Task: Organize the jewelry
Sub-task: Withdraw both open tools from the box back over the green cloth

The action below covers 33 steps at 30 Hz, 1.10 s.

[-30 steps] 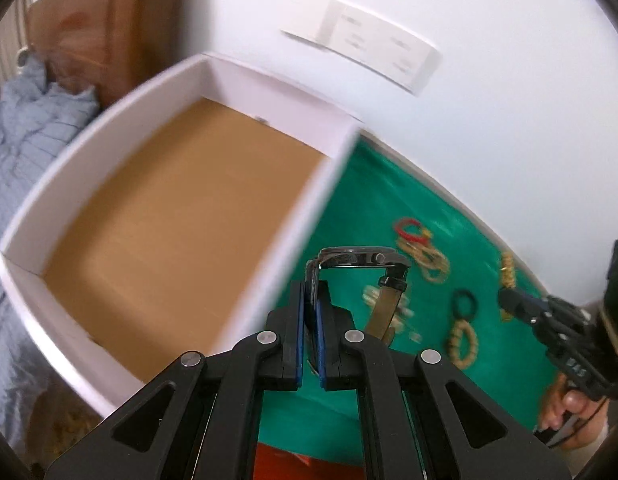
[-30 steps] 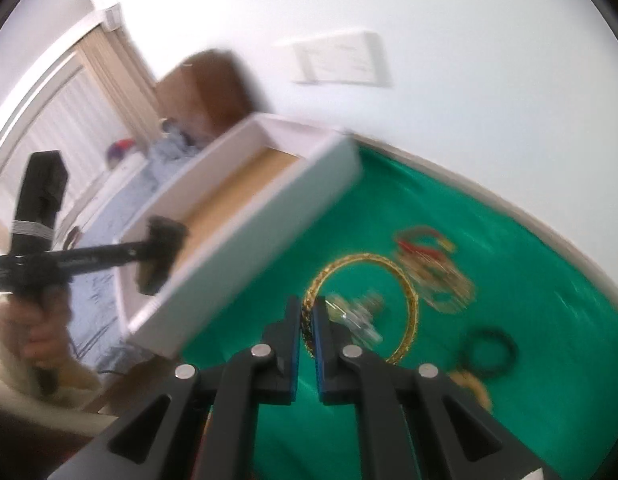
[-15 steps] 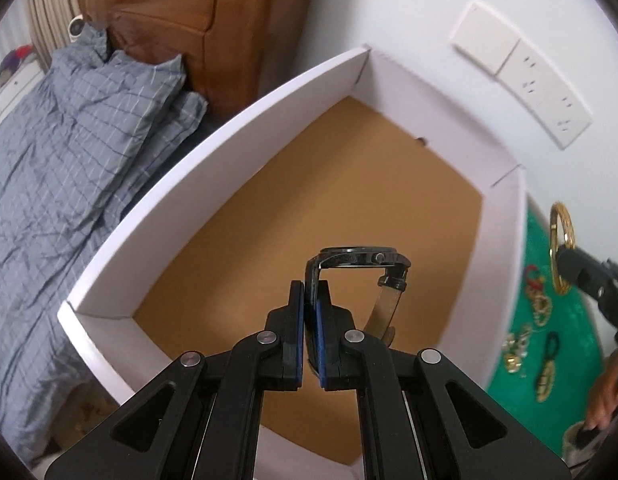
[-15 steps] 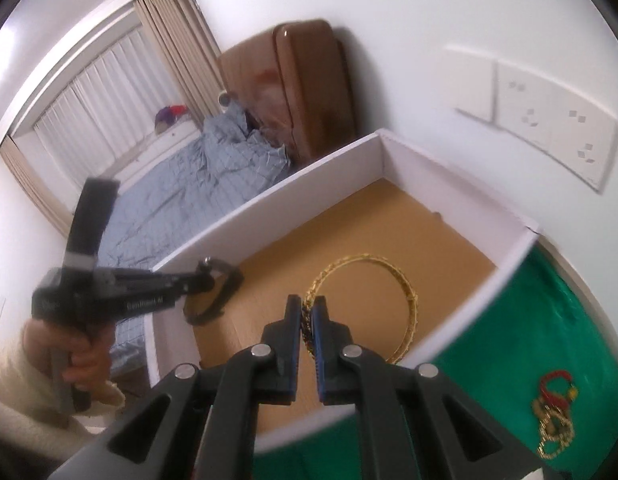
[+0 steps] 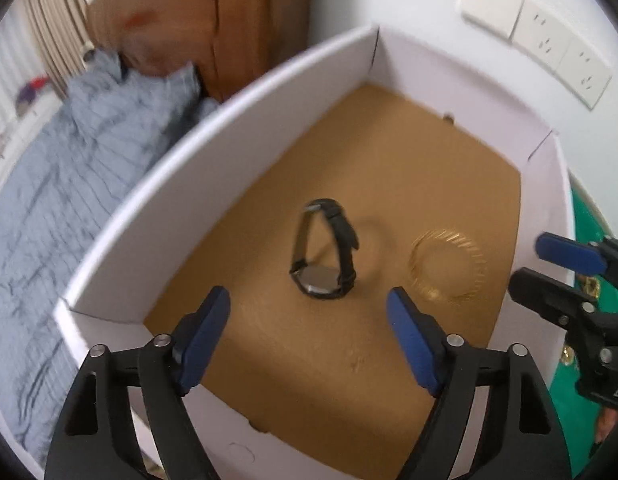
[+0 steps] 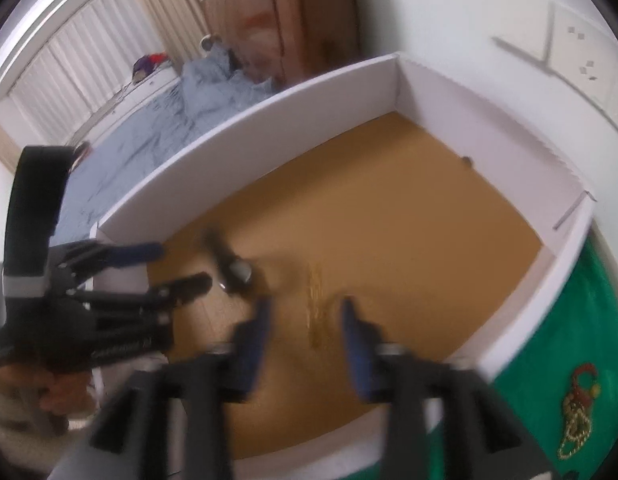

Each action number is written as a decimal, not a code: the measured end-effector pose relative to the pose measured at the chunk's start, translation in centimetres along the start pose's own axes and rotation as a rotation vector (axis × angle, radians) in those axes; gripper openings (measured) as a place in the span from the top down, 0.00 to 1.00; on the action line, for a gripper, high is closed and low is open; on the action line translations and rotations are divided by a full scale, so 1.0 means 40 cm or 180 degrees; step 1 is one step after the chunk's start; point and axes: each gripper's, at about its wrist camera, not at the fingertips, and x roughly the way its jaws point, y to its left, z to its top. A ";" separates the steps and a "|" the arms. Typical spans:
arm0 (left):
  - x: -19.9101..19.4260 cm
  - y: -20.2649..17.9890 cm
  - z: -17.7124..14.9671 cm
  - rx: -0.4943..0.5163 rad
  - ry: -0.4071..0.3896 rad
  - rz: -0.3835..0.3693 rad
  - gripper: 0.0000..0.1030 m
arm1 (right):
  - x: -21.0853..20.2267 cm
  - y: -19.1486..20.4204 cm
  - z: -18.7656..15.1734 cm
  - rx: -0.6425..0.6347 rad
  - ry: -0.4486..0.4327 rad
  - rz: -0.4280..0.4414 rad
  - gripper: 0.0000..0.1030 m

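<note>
While both tools hung spread and empty over the box (image 5: 269, 80), left tool (image 5: 309, 308) and right tool (image 6: 305, 320), the watch (image 5: 325, 256) and bangle (image 5: 449, 266) lay apart on its brown floor.

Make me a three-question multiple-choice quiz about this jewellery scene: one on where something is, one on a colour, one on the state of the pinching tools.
1. Where is the black watch?
A. on the green cloth
B. inside the white box
C. on the bed

2. What colour is the box floor?
A. brown
B. green
C. grey

3. How are the left gripper and right gripper?
A. both clamped on jewellery
B. one open, one shut
C. both open, holding nothing

Answers: B, the watch sits on the box floor beside the gold bangle; A, the floor is cardboard brown; C, both pairs of blue fingers are spread apart.
</note>
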 end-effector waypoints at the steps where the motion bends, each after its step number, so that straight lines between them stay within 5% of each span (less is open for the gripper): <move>1: -0.009 -0.009 0.001 0.0045 -0.0029 0.0019 0.15 | -0.012 -0.007 -0.002 0.0011 -0.0029 -0.0028 0.47; 7: -0.078 -0.091 -0.001 0.0302 -0.0221 0.0035 0.14 | -0.154 -0.041 -0.063 0.0068 -0.0270 -0.0371 0.34; 15: -0.209 -0.276 -0.048 0.0705 -0.0490 -0.0258 0.12 | -0.308 -0.136 -0.253 0.0232 -0.0445 -0.0953 0.33; 26: -0.279 -0.624 -0.199 0.1342 -0.0258 -0.0890 0.00 | -0.520 -0.376 -0.658 0.1164 -0.0276 -0.1549 0.33; 33: -0.308 -0.768 -0.270 0.1509 -0.0121 -0.1141 0.00 | -0.606 -0.447 -0.781 0.1412 -0.0310 -0.1689 0.33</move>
